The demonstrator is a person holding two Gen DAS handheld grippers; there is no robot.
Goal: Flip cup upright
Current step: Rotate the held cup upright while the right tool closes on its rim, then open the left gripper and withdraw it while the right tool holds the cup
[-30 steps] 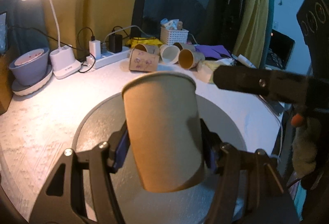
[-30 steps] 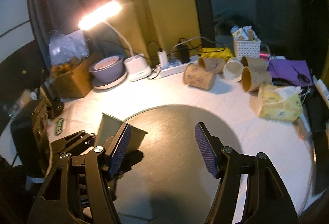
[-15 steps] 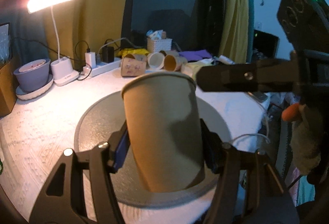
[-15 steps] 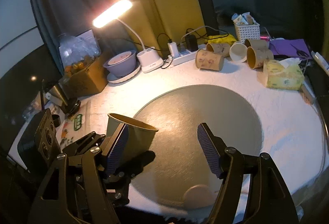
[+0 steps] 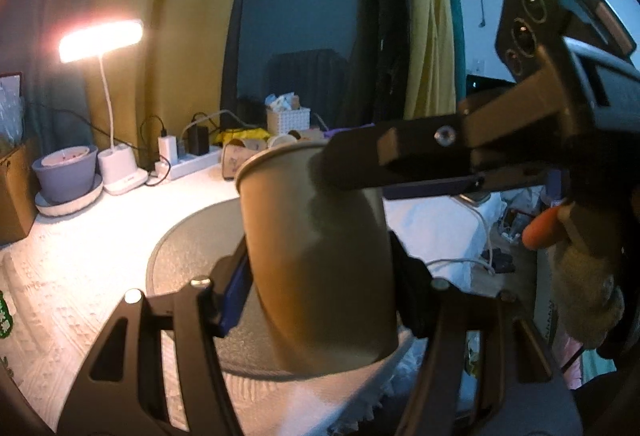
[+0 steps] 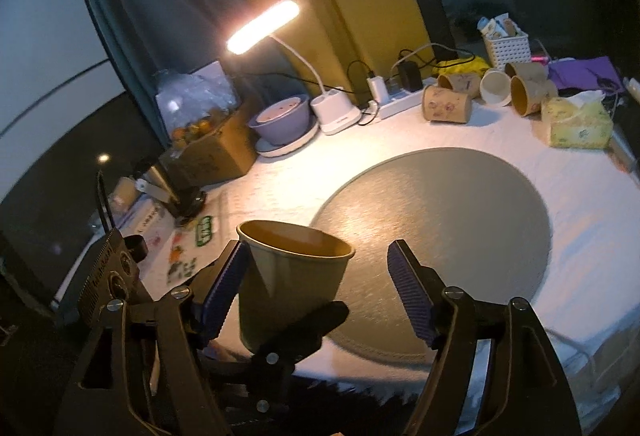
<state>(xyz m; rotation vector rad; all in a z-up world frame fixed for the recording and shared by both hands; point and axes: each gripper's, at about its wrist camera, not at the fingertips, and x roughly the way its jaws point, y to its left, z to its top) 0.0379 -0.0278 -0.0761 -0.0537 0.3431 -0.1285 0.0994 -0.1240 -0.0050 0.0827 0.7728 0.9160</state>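
Your left gripper fingers clamp the cup mouth-up, above the mat's near edge; right gripper fingers spread, empty.

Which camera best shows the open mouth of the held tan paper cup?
Right wrist: the tan paper cup faces up, rim and inside visible. Left wrist shows only its outer wall in the left gripper.
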